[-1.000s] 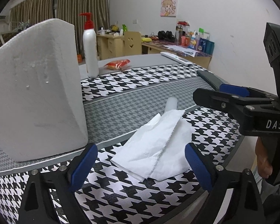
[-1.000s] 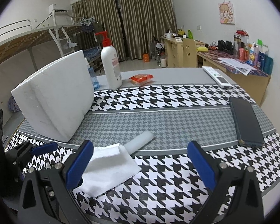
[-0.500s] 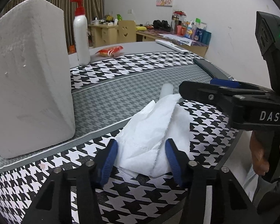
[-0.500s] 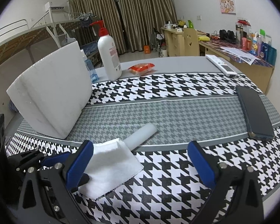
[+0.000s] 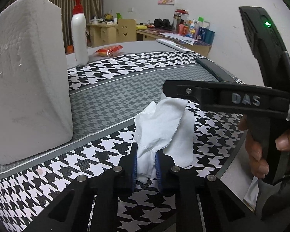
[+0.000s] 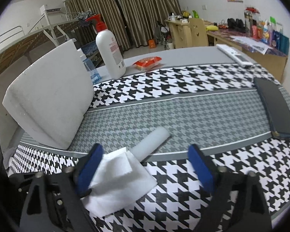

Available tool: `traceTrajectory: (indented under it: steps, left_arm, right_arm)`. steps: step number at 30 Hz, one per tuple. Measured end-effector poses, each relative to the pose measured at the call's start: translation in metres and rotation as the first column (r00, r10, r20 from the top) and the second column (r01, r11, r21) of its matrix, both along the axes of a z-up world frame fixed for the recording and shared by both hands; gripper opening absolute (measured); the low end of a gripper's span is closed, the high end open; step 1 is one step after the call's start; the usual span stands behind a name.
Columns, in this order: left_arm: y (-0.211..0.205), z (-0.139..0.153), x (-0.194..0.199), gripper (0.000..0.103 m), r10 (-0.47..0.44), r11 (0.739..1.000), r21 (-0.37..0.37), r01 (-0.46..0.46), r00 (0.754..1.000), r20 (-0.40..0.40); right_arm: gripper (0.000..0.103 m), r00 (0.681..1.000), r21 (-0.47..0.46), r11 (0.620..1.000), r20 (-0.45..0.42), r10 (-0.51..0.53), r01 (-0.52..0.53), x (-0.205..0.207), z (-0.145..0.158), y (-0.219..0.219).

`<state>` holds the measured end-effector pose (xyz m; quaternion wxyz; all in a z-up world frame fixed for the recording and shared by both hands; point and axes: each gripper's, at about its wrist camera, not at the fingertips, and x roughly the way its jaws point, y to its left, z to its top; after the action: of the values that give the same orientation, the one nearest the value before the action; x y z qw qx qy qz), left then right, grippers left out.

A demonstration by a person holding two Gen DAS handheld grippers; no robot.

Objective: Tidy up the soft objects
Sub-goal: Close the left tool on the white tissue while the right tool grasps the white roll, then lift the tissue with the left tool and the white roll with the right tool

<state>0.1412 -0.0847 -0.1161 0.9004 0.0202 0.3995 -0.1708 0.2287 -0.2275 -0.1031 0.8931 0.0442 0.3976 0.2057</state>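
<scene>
A crumpled white tissue (image 5: 162,123) lies on the houndstooth tablecloth near the front edge. My left gripper (image 5: 146,154) has its blue pads pinching the tissue's near end, and its jaws are still closing. The tissue bunches up between them. In the right wrist view the same tissue (image 6: 118,176) lies flat beside a pale foam cylinder (image 6: 152,145). My right gripper (image 6: 144,148) hovers over both with its jaws wide and closing. The tissue's corner and the cylinder sit between the pads, untouched. A large white foam block (image 6: 50,100) stands to the left.
A pump bottle (image 6: 110,54), a red snack packet (image 6: 147,61) and a remote (image 6: 234,56) sit at the back of the table. A dark phone (image 6: 274,106) lies at the right. A hand (image 5: 257,150) holds the right gripper's handle beside the table edge.
The left jaws have closed from wide apart onto the tissue's near end and bunched it. The right gripper has dipped closer to the table, and its jaws have narrowed a little.
</scene>
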Motion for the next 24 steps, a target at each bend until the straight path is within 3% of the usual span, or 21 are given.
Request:
traceTrajectory:
  steps: [6,12,13,17,19,24]
  left_arm:
    - [0.002,0.0,-0.001,0.017,-0.008,1.0,-0.005,0.008,1.0,0.003]
    - [0.001,0.0,-0.003,0.015,-0.025,1.0,-0.004,0.025,1.0,0.007]
    - [0.001,0.0,-0.003,0.014,-0.028,1.0,-0.009,0.028,1.0,0.006]
    - [0.003,0.001,-0.003,0.013,-0.033,0.999,-0.018,0.033,0.999,0.005]
    - [0.004,0.002,-0.004,0.012,-0.034,0.999,-0.02,0.034,0.999,0.007]
    - [0.011,0.005,-0.006,0.009,-0.02,0.999,-0.026,0.021,1.0,0.016]
  right_arm:
    - [0.061,0.998,0.011,1.0,-0.056,-0.006,0.007,0.007,-0.009,0.005]
    - [0.051,0.997,-0.014,1.0,-0.077,-0.019,0.018,0.014,-0.011,0.012]
    - [0.043,0.997,-0.026,1.0,-0.08,-0.02,0.018,0.016,-0.011,0.014]
    - [0.032,0.998,-0.08,0.997,-0.064,-0.028,0.023,0.017,-0.012,0.021]
    - [0.016,0.998,-0.076,0.997,-0.059,-0.039,0.034,0.019,-0.011,0.018]
    - [0.01,0.997,-0.078,0.995,-0.03,-0.064,0.062,0.02,-0.007,0.006]
